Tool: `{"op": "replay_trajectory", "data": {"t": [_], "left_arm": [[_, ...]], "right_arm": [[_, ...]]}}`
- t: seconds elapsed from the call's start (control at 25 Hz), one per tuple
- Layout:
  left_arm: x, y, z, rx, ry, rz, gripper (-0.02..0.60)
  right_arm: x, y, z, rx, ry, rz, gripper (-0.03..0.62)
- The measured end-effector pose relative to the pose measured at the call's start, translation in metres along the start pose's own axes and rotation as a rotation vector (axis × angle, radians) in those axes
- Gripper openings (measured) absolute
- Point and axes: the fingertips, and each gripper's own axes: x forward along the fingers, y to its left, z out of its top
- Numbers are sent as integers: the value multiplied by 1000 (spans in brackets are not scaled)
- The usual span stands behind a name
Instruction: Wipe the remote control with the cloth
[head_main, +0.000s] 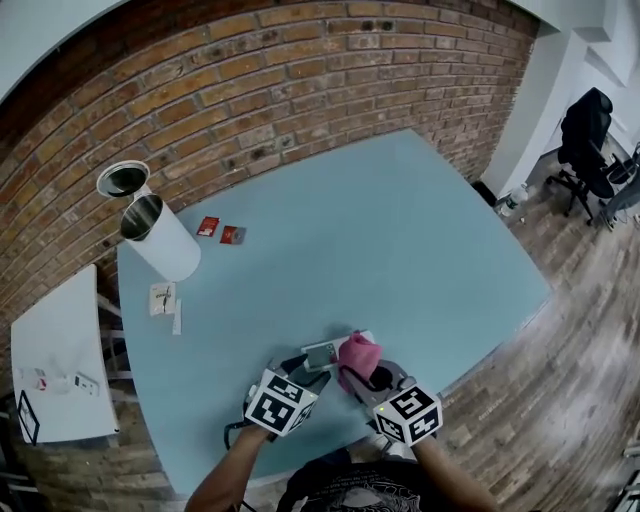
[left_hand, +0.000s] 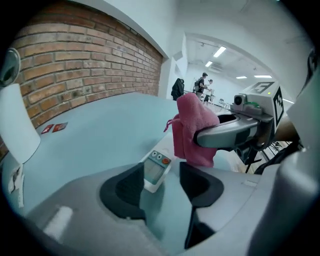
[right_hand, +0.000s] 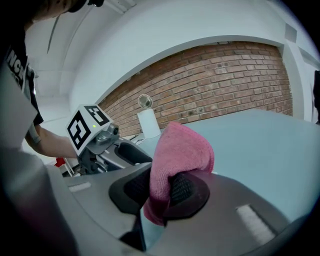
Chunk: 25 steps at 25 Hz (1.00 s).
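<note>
Right hand-held gripper (right_hand: 159, 194), tilted slightly down, pinches the pink cloth (right_hand: 180, 150).

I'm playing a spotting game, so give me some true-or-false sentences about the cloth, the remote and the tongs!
1. The cloth is pink. True.
2. The right tongs are empty. False: they pinch the cloth.
3. The remote is black. False: it is white.
4. The left tongs are open. True.
5. The wall is brick. True.
</note>
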Motion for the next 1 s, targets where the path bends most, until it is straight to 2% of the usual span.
{"op": "replay_trajectory", "data": {"t": [0.12,0.32,0.48,0.72,1.0], "left_arm": [[-9,-6,5,-41,-80,118,4],[-16,-33,9,-158,-194,187,2],[-23,-47,16,-230,-267,270,2],[-31,-66,19,-252,-306,351,0],[-34,-88,11,-308,-306,399,-3]], "right_arm": [[-3,2,-1,-19,15,21,63],[-10,7,-2,-44,27,56,63],[-18,13,-3,-60,36,93,63],[-35,21,-7,-78,33,119,61],[-54,23,-15,-76,23,120,61]]}}
